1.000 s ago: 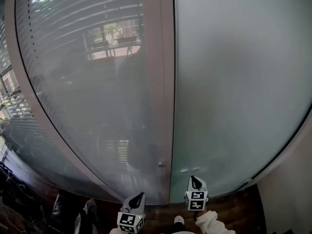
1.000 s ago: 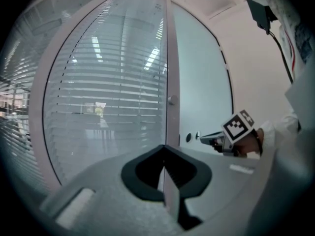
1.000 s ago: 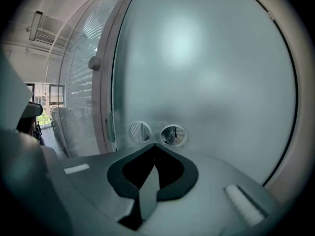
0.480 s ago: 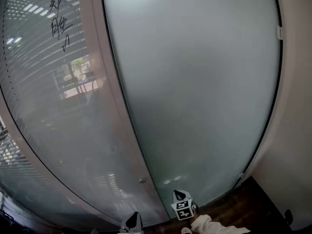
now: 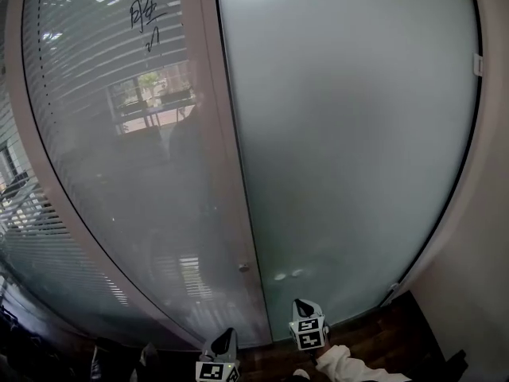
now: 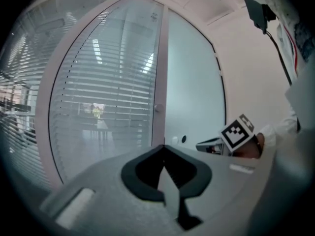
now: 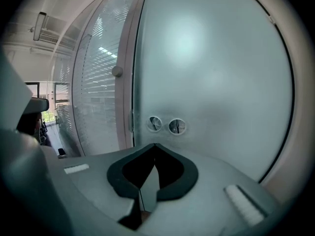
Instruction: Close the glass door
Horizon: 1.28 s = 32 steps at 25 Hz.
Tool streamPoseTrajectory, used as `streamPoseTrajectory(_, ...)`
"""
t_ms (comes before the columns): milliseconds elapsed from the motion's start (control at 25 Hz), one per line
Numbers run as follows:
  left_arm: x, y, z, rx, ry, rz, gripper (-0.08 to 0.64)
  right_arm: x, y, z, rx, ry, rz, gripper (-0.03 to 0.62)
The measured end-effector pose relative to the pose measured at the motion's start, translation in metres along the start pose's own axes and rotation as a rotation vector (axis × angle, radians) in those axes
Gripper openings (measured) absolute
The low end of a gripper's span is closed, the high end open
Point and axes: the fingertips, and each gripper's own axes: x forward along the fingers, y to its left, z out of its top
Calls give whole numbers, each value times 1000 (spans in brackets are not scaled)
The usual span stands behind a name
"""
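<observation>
Frosted glass door [image 5: 358,134], edge along the pale frame post [image 5: 227,181], two round fittings [image 7: 176,126] low on it, right tool [image 7: 155,146] near them, clenched on nothing, short of the glass, left tool [image 6: 164,147] beside it, also clenched, empty

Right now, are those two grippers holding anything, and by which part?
Nothing is held. The left gripper and the right gripper are both shut and empty, pointing toward the glass door.

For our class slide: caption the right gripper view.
Shut, empty right gripper faces the frosted glass door and its two round fittings.
</observation>
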Motion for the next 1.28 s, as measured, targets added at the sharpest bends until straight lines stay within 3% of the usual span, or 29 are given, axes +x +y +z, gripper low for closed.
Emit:
streamPoseTrajectory(320,-17,-29,-5,-1,10,15,2,-30,-14,-23,12,10,10,8)
streamPoseTrajectory(1000,-54,-162,-12,36,-5,39,2,-178,-72,-51,30,-86,89,8)
streamPoseTrajectory(1280,-79,-193,-16,34,-15,50,2,-213,-72,-63,15,-105,116,8)
